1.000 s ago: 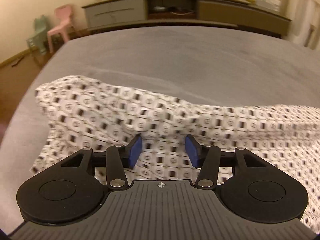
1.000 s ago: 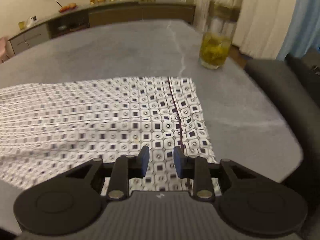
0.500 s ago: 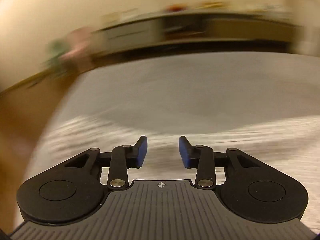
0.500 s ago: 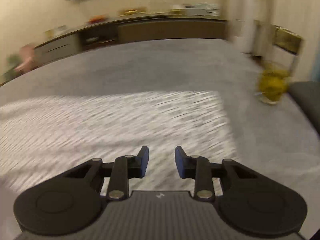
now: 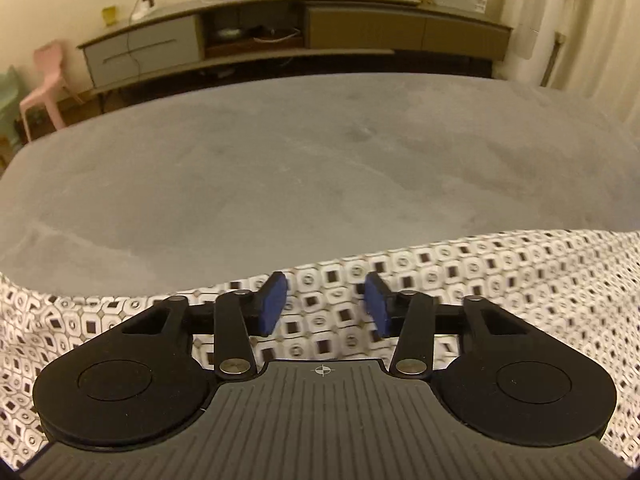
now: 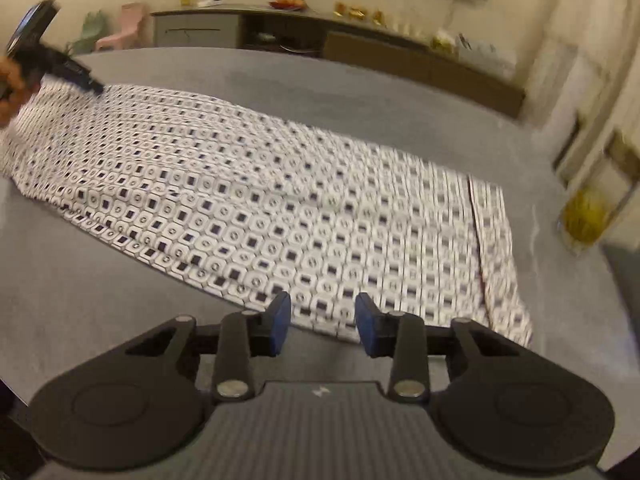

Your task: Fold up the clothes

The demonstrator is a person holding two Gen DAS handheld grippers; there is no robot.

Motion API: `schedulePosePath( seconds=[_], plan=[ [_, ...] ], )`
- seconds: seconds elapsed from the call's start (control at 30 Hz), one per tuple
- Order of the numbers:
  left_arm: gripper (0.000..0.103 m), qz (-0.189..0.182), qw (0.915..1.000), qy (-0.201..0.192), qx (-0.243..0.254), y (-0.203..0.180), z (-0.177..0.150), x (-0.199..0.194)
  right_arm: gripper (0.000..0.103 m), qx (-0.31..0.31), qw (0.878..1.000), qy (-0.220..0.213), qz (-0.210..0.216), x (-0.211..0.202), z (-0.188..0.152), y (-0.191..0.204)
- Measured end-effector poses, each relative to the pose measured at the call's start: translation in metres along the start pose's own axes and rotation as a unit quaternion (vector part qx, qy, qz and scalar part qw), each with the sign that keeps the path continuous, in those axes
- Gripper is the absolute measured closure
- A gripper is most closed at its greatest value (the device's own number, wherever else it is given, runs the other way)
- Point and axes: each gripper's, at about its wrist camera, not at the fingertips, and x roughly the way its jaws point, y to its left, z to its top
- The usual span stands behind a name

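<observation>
The patterned garment (image 6: pixel 280 208) is now seen spread flatter; both grippers (image 5: pixel 326 308) (image 6: pixel 323 322) are held apart, empty, jaws just widened.

One patterned garment (image 6: pixel 280 216), two claws — left (image 5: pixel 326 305), right (image 6: pixel 323 323) — one jar (image 6: pixel 586 220).

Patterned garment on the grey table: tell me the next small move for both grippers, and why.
Probably lower both and close on the near hem. The patterned garment lies spread flat on the grey table. The right gripper hovers at its near edge and the left gripper over the cloth, both open and holding nothing; their jaws have just been opening.
</observation>
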Motion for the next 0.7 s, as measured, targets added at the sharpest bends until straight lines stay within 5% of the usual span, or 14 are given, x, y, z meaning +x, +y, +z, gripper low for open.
schedulePosePath(
  seconds=[0.1,0.23,0.3,0.5,0.7],
  plan=[
    [0.069,-0.030,0.9993,-0.010,0.022,-0.019,0.009,-0.009,0.068,-0.028,0.999,0.025,0.016,0.008,0.008,0.002],
    [0.068,-0.093,0.9938,-0.009,0.060,-0.065,0.006,-0.016,0.067,0.113,0.990,0.015,0.089,0.013,0.015,-0.025],
    [0.067,-0.113,0.9897,-0.003,0.088,-0.092,0.002,-0.013,0.067,0.157,0.984,0.018,0.084,0.017,0.019,-0.031],
    [0.067,-0.087,0.9838,0.006,0.157,-0.159,-0.008,0.010,0.063,0.103,0.993,0.027,0.053,0.006,-0.002,-0.009],
    [0.064,-0.039,0.9882,0.010,0.148,-0.169,-0.005,0.030,0.062,0.107,0.992,0.032,0.063,0.003,0.000,-0.011]
  ],
)
